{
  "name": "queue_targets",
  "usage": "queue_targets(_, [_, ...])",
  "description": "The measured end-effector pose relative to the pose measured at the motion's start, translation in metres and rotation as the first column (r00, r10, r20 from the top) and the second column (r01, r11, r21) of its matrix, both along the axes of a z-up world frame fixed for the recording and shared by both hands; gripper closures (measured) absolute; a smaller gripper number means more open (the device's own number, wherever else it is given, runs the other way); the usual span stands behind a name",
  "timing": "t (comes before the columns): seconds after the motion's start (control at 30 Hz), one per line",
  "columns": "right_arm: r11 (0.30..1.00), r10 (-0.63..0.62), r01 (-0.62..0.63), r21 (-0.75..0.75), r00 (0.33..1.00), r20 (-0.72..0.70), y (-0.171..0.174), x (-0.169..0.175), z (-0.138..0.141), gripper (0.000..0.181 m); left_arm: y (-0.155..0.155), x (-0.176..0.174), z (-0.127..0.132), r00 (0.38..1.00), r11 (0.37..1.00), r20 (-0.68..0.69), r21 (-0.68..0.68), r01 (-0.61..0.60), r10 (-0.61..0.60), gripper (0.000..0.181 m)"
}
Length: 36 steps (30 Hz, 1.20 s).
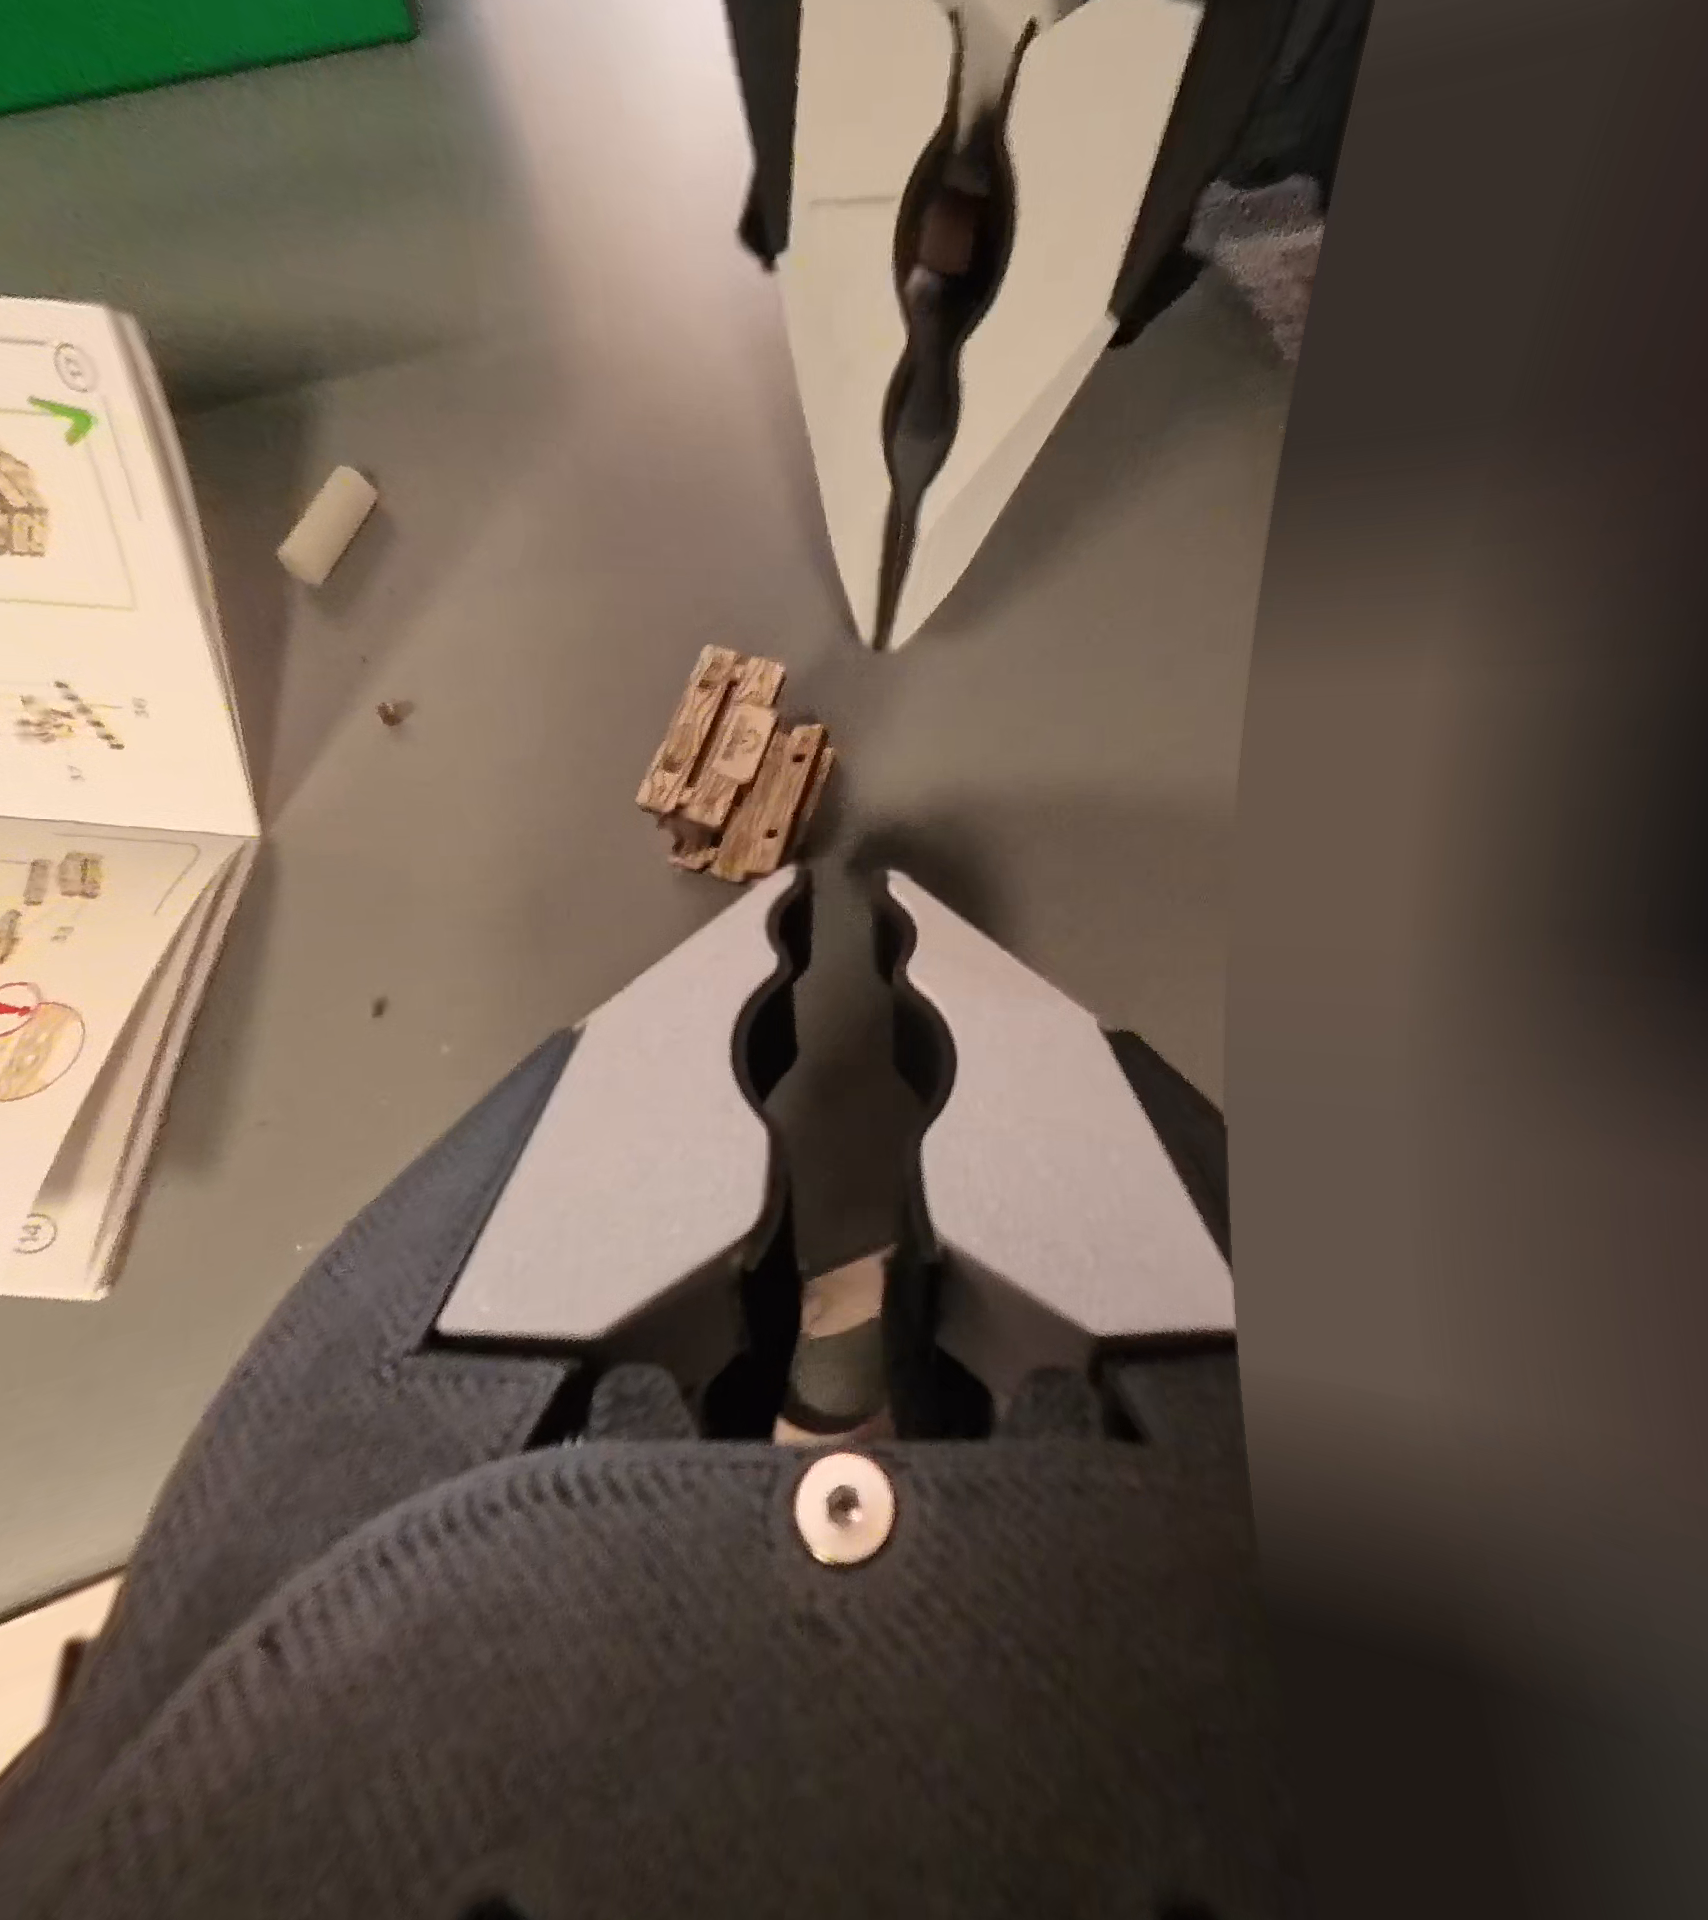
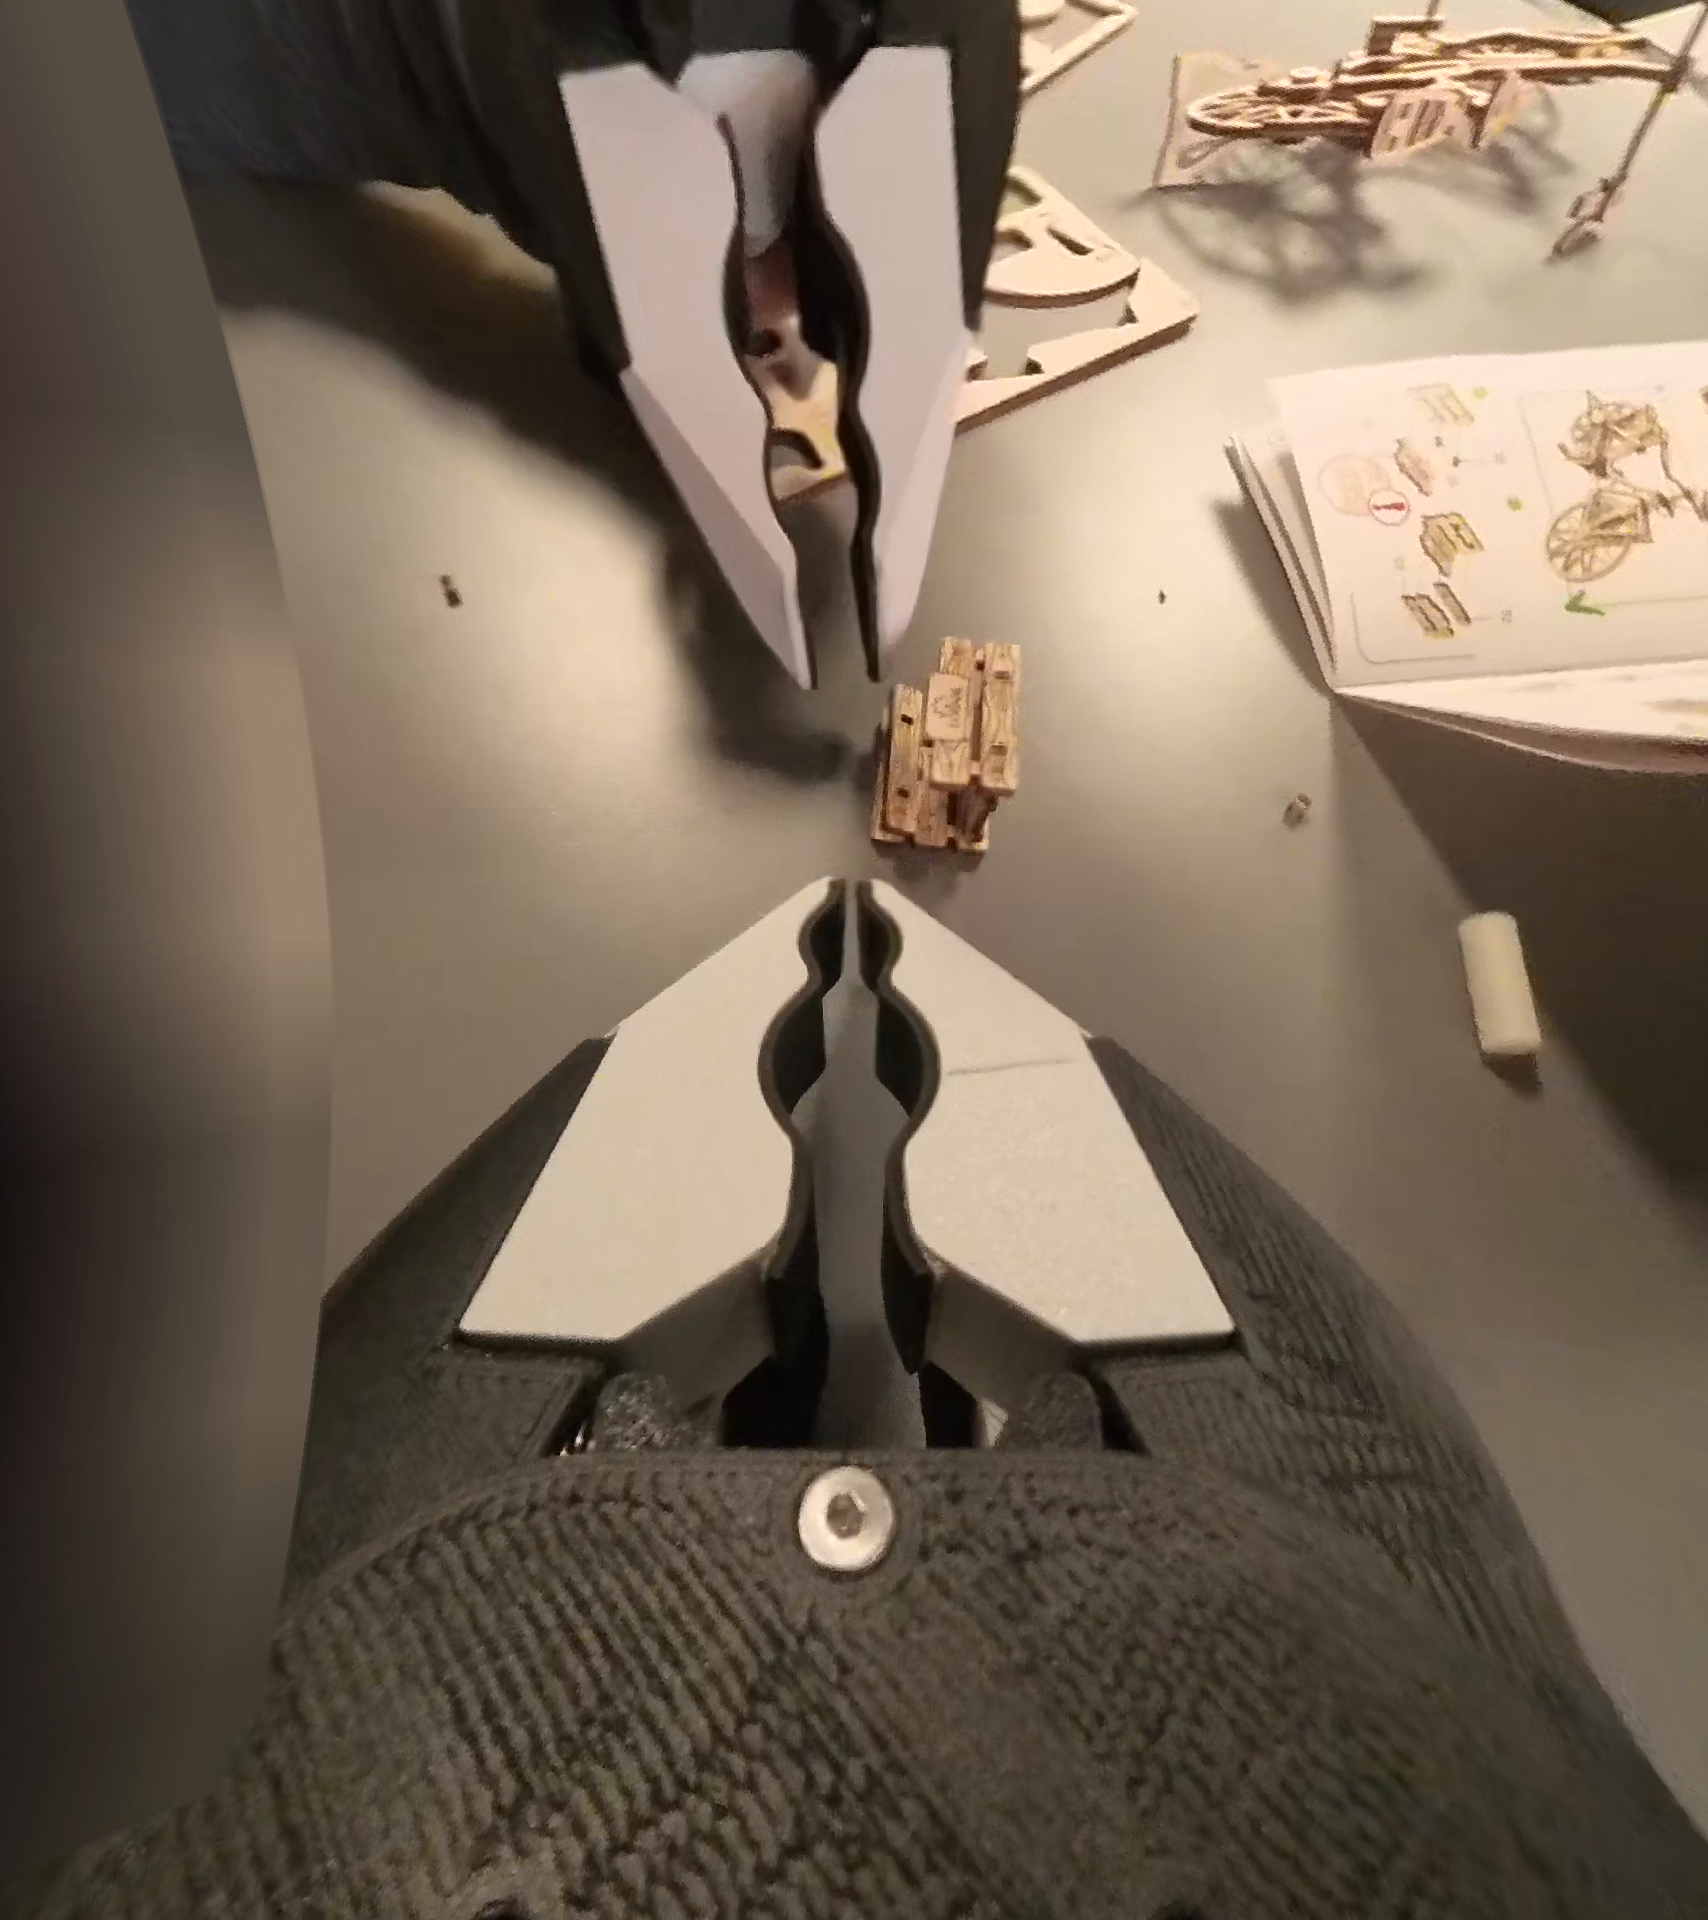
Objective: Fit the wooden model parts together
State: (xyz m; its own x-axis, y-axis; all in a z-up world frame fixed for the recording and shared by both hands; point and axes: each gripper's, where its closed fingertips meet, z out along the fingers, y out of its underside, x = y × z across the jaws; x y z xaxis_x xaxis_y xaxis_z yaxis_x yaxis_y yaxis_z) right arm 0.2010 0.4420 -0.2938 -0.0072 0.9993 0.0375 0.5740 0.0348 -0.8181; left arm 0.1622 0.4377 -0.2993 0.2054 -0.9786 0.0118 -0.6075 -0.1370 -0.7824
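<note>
A small wooden block assembly [image 1: 736,774] is seen lying on the grey tabletop [image 1: 538,436], free of both grippers. In the left wrist view the left gripper [image 1: 842,878] is placed just short of the assembly, which lies at about 11 o'clock from its tips; its fingers [image 1: 668,1049] are set slightly apart, with a narrow gap at the tips and nothing held. The right gripper [image 1: 881,644] is observed opposite, entering from 12 o'clock, its fingers drawn almost together and empty.

In the right wrist view the same arrangement is confirmed — the right gripper [image 2: 850,888] has its tips nearly touching, the assembly [image 2: 949,743] lies at about 1 o'clock from them, and the left gripper [image 2: 842,675] points down from 12 o'clock, just beside the assembly.

An open instruction booklet [image 2: 1577,540] is recorded at 2 o'clock, a small white cylinder [image 2: 1499,997] at 3 o'clock. A partly built wooden carriage model [image 2: 1401,94] and cut-out wooden sheets [image 2: 1089,312] are noted farther off.
</note>
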Motion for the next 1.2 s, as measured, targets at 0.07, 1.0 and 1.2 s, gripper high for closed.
queue_targets(0.07, [0.998, -0.048, 0.048, -0.029, 0.999, -0.002, 0.003, -0.001, 0.0, 0.176, 0.005, -0.002, -0.001, 1.0, 0.999, -0.018, 0.035, -0.023, 0.023, 0.168])
queue_targets(1.0, [0.953, -0.109, 0.118, -0.279, 0.993, 0.047, 0.01, -0.021, -0.008, 0.177, 0.013, 0.004, -0.002, 0.998, 0.954, 0.062, -0.296, 0.036, -0.019, 0.174])
queue_targets(1.2, [0.974, -0.106, 0.113, -0.197, 0.993, 0.048, 0.01, -0.022, -0.008, 0.178, 0.01, 0.003, -0.002, 0.997, 0.957, 0.066, -0.286, 0.051, -0.034, 0.172])
